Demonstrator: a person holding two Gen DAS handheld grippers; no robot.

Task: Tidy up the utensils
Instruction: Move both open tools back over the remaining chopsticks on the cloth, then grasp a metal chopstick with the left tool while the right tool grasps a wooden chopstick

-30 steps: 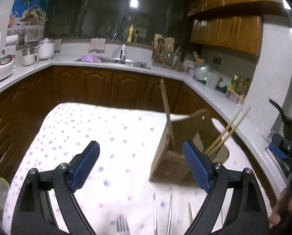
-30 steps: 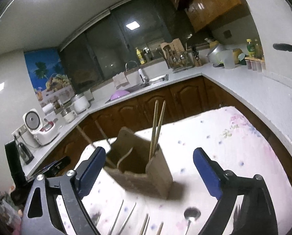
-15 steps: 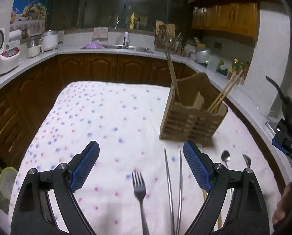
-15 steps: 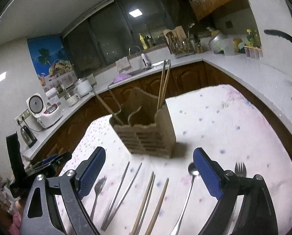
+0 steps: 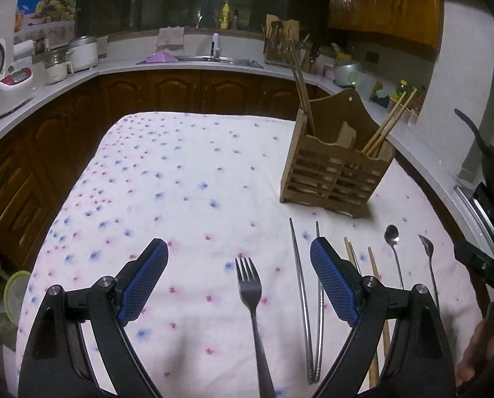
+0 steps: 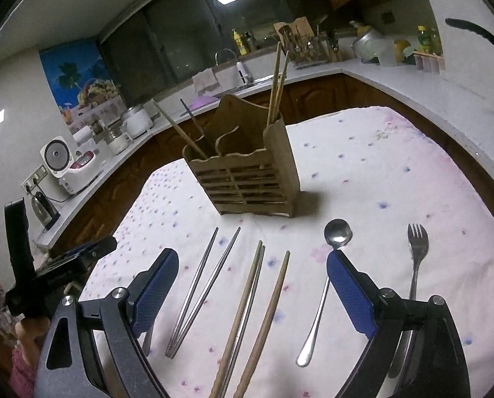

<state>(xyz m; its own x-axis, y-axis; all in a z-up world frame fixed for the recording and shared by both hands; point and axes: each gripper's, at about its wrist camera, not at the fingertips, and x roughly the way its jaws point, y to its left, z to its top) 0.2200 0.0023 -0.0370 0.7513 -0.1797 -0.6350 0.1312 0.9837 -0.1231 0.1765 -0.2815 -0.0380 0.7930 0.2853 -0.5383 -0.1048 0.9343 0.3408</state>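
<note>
A wooden utensil holder (image 5: 336,165) (image 6: 243,172) stands on the floral tablecloth with chopsticks in its end compartments. In front of it lie a fork (image 5: 252,301), metal chopsticks (image 5: 305,295) (image 6: 200,292), wooden chopsticks (image 6: 253,315) (image 5: 378,285), and a spoon (image 6: 325,285) (image 5: 394,252). A second fork (image 6: 414,265) lies at the right. My left gripper (image 5: 238,280) is open and empty above the first fork. My right gripper (image 6: 252,293) is open and empty above the wooden chopsticks.
The tablecloth (image 5: 180,179) covers a table ringed by dark cabinets and a white counter (image 5: 194,66). A rice cooker (image 6: 68,165), pots, a sink and a knife block stand on the counter. A pan handle (image 6: 475,33) juts in at right.
Both grippers have tilted down and drawn back from the holder. The utensils lying on the cloth have come into full view. Both grippers stay open.
</note>
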